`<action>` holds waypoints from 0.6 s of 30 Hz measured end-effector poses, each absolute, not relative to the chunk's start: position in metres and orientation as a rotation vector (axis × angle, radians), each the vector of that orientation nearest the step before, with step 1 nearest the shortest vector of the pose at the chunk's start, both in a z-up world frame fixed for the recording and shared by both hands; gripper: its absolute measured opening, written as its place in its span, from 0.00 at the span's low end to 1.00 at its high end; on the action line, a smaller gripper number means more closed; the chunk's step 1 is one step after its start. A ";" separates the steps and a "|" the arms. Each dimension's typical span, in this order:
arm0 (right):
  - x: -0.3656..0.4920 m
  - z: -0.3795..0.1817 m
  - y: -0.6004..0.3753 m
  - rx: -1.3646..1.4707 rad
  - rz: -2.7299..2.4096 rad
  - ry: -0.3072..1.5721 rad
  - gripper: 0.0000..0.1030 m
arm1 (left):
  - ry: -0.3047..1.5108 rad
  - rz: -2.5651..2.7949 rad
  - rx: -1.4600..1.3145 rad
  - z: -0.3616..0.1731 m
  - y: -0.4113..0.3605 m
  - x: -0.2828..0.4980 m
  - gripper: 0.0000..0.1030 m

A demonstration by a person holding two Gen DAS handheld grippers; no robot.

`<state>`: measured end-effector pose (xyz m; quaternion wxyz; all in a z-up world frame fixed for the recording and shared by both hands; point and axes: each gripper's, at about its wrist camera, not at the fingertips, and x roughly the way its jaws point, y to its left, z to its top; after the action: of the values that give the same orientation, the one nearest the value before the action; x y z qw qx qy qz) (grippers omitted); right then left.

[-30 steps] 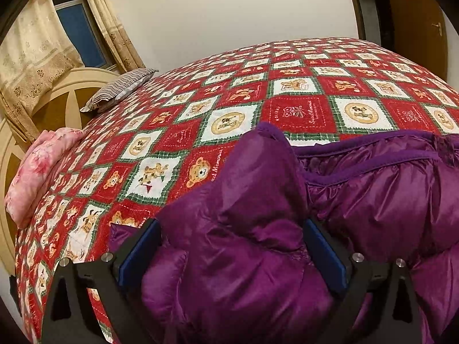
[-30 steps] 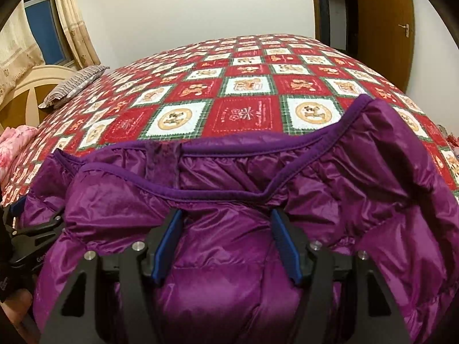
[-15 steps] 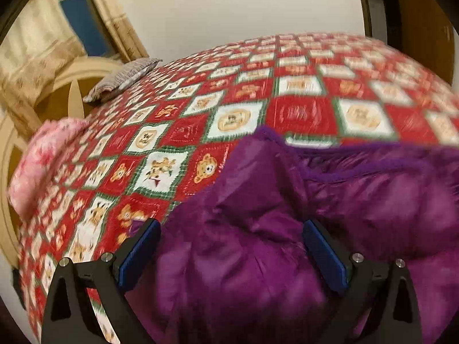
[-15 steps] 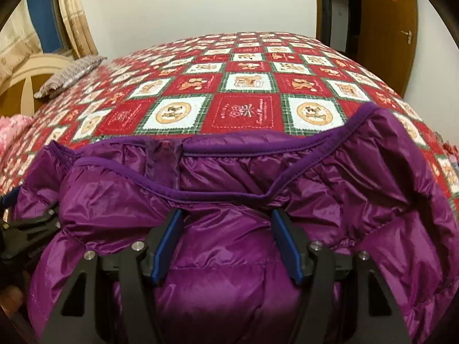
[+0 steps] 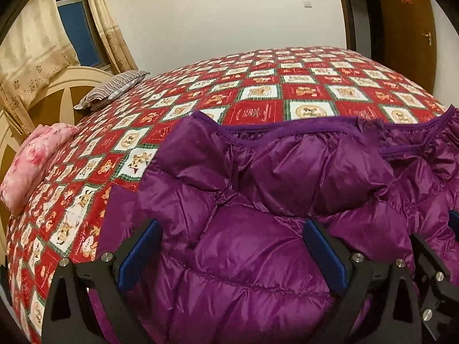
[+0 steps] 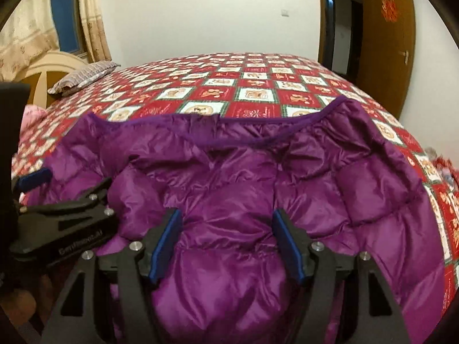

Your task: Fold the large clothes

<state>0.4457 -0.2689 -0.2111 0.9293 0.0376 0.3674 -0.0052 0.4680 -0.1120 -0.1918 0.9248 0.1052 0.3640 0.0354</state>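
Note:
A purple puffer jacket (image 5: 287, 189) lies on the bed at its near edge, collar trim toward the far side; it also fills the right wrist view (image 6: 243, 177). My left gripper (image 5: 229, 240) stands wide open, its blue pads on either side of a puffy bulge of the jacket's left part. My right gripper (image 6: 226, 240) is partly open around a fold of the jacket's middle; the fabric bulges between the pads. The left gripper shows at the left of the right wrist view (image 6: 66, 209).
The bed carries a red patchwork quilt (image 5: 287, 94) with bear squares. A striped pillow (image 5: 112, 91) and a pink folded cloth (image 5: 37, 160) lie at the left by the cream headboard (image 5: 48, 97). A wooden door (image 6: 384, 46) stands at the right.
Both views have pulled back and up a little, showing more of the jacket. The jacket's left shoulder has flattened and spread. The two grippers now sit closer together.

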 end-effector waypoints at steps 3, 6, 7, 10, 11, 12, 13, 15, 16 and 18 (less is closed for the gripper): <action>0.451 -0.214 -0.266 0.065 -0.015 0.773 0.72 | 0.757 0.085 0.213 -0.197 -0.112 0.470 0.97; 0.452 -0.215 -0.264 0.051 -0.025 0.779 0.73 | 0.755 0.107 0.232 -0.200 -0.114 0.471 0.98; 0.451 -0.216 -0.264 0.049 -0.026 0.779 0.73 | 0.751 0.117 0.244 -0.201 -0.116 0.470 0.98; 0.453 -0.218 -0.264 0.050 -0.029 0.788 0.74 | 0.748 0.136 0.271 -0.202 -0.121 0.470 0.99; 0.454 -0.218 -0.263 0.047 -0.031 0.791 0.74 | 0.748 0.137 0.272 -0.202 -0.120 0.470 0.99; 0.454 -0.218 -0.263 0.044 -0.033 0.793 0.74 | 0.749 0.136 0.270 -0.203 -0.120 0.470 0.99; 0.454 -0.218 -0.263 0.044 -0.033 0.794 0.74 | 0.749 0.136 0.270 -0.202 -0.121 0.470 0.99; 0.455 -0.219 -0.263 0.048 -0.032 0.794 0.75 | 0.748 0.135 0.266 -0.203 -0.120 0.470 0.99; 0.455 -0.219 -0.263 0.050 -0.031 0.794 0.75 | 0.748 0.135 0.267 -0.203 -0.120 0.470 0.99; 0.455 -0.220 -0.263 0.050 -0.032 0.794 0.75 | 0.747 0.134 0.265 -0.204 -0.119 0.470 0.99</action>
<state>0.4553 -0.2629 -0.2196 0.9218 0.0244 0.3866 -0.0155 0.4701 -0.1195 -0.2035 0.9202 0.1292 0.3636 0.0652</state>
